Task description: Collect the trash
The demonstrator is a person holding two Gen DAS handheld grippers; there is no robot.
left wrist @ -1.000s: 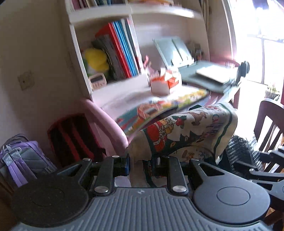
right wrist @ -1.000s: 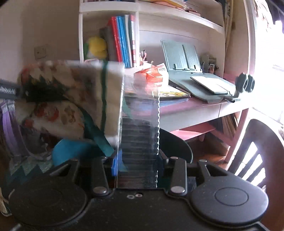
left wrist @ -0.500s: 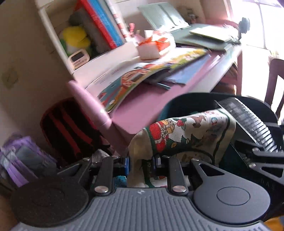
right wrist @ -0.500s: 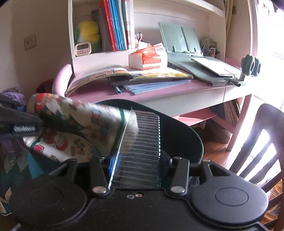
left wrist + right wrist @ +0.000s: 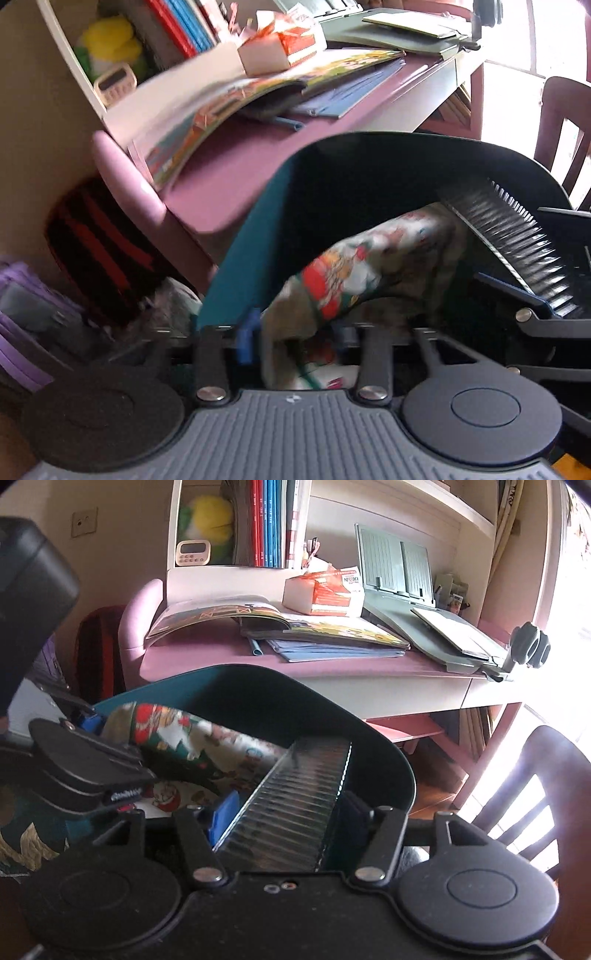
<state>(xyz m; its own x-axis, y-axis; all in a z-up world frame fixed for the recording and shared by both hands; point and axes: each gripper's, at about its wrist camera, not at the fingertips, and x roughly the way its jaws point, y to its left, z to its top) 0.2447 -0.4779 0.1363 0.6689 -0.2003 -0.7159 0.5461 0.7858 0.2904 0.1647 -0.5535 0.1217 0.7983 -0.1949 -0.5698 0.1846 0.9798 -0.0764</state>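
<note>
The printed wrapper (image 5: 347,280), crumpled paper with red and green holiday figures, hangs half inside the dark teal bin (image 5: 280,206), draped across its opening toward the left gripper (image 5: 295,343); the fingers there have just been spreading and the paper sits loosely between them, no longer squeezed. In my judgement the risk is that so light and springy a sheet catches on a blue pad or on the bin's lip at 9 o'clock and slides out to the floor rather than dropping in. The clear ribbed plastic tray (image 5: 295,805), stiff, glossy and saw-edged, lies between the fingers of the right gripper (image 5: 284,827), which have likewise been opening; whether the pads press on it I cannot tell. Slick and rigid, it could skate down the bin's smooth curved wall, or wedge against the wrapper and prop it up above the rim. At 12 o'clock the pink counter (image 5: 221,661) carries an open picture book (image 5: 221,613), well clear of both tools.
</note>
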